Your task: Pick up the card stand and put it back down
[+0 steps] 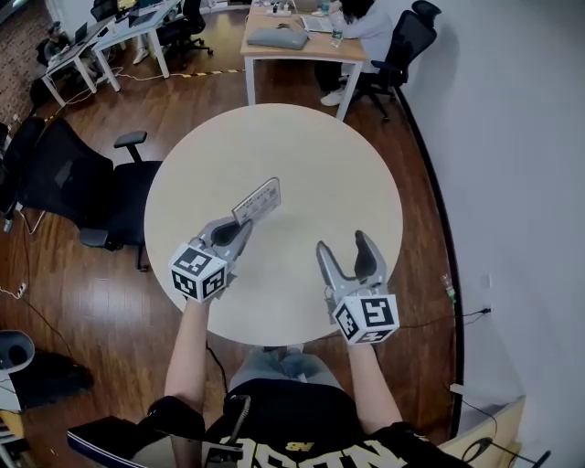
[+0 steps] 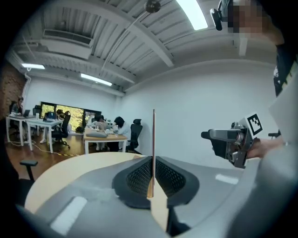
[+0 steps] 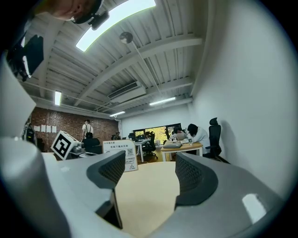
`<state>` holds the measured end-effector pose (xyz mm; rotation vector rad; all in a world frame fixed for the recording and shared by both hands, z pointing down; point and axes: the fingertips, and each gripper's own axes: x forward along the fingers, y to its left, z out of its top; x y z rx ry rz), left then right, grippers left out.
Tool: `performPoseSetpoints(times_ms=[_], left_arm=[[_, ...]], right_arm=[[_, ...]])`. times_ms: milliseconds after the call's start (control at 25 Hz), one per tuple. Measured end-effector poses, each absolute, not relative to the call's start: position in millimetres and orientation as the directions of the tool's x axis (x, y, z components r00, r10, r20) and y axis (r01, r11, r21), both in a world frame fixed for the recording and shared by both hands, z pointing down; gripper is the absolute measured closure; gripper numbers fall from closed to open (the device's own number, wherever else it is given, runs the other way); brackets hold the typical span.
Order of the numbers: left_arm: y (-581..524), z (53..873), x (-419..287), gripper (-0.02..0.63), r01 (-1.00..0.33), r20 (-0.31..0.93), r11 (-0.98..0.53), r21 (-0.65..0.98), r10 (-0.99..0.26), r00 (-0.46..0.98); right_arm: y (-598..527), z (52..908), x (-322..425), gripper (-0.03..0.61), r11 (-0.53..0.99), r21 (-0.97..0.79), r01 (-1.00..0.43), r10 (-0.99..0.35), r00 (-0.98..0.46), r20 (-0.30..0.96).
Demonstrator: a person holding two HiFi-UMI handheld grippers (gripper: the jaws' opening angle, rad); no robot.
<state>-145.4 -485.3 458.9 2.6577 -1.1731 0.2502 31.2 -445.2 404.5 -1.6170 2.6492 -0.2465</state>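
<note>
Surface: round top [image 1: 302,155], pale beige, smooth and matte, with a thin even rim; fills the middle of the head view.
Floor: glossy reddish-brown wood planks [image 1: 101,302] all around the surface.
Walls: plain white wall [image 1: 512,137] along the right; red brick wall [image 3: 70,122] far off in the right gripper view.
Ceiling: white-painted beams [image 3: 153,56] with a long strip light [image 3: 116,21].
Seating: black office chair [image 1: 101,192] with padded armrests, just beside the left rim of the surface.
Far desk: rectangular light-wood top [image 1: 311,52] on white legs, with a seated person [image 1: 361,23] at its right end.
Card stand: thin, flat, rectangular panel [image 1: 257,201] carrying a white printed card, left of the surface's centre. Reads as a single upright line in the left gripper view. Cannot tell whether its foot touches the surface.
Left hand-held gripper: grey moulded shells and black ribbed pads [image 1: 236,228], pinched tight on the lower edge of the card stand.
Right hand-held gripper: same build [image 1: 347,258], jaws spread wide with only bare surface between them, near the front rim and well apart from the card stand.
Marker cubes: white with black square patterns, one behind each hand-held gripper.
</note>
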Motion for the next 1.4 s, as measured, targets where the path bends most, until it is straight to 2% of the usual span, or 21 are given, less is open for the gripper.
performPoseSetpoints(times_ms=[280, 400, 640, 880, 960, 1080, 1160, 1280, 1400], left_arm=[[-512.8, 578.2, -107.4, 0.598, -0.642, 0.402, -0.745, 0.181, -0.540, 0.740], [-517.9, 625.7, -95.8, 0.597, -0.588, 0.423, -0.776, 0.230, -0.465, 0.778], [-518.6, 675.9, -82.2, 0.597, -0.387, 0.383, -0.868, 0.311, -0.258, 0.887], [-522.7, 709.9, -81.3, 0.597, -0.318, 0.458, -0.896, 0.311, -0.152, 0.876], [-526.5, 715.5, -81.0, 0.592, -0.338, 0.476, -0.890, 0.308, -0.164, 0.864], [-535.8, 727.4, -84.2, 0.559, -0.439, 0.552, -0.861, 0.257, -0.242, 0.798], [-542.5, 728.6, -90.5, 0.505, -0.517, 0.572, -0.822, 0.239, -0.311, 0.759], [-543.4, 709.9, -101.3, 0.406, -0.608, 0.536, -0.754, 0.248, -0.416, 0.735], [-521.0, 679.0, -112.0, 0.376, -0.670, 0.522, -0.713, 0.207, -0.498, 0.692]], right_arm=[[-442.2, 497.3, 26.6, 0.236, 0.449, -0.130, -0.884, -0.853, -0.467, 0.235], [-441.1, 539.7, 25.0, 0.236, 0.438, -0.152, -0.886, -0.833, -0.464, 0.302], [-446.5, 574.6, 15.6, 0.236, 0.442, -0.179, -0.879, -0.817, -0.476, 0.324], [-446.2, 586.6, 18.7, 0.236, 0.429, -0.191, -0.883, -0.820, -0.469, 0.327], [-440.9, 590.1, 22.8, 0.236, 0.425, -0.192, -0.884, -0.822, -0.466, 0.327], [-431.3, 593.5, 31.3, 0.236, 0.419, -0.200, -0.886, -0.823, -0.464, 0.328], [-425.9, 592.8, 33.3, 0.236, 0.422, -0.205, -0.883, -0.820, -0.468, 0.328], [-419.7, 584.6, 34.2, 0.236, 0.430, -0.204, -0.880, -0.819, -0.475, 0.322], [-411.9, 563.5, 35.5, 0.236, 0.432, -0.209, -0.877, -0.827, -0.478, 0.297]])
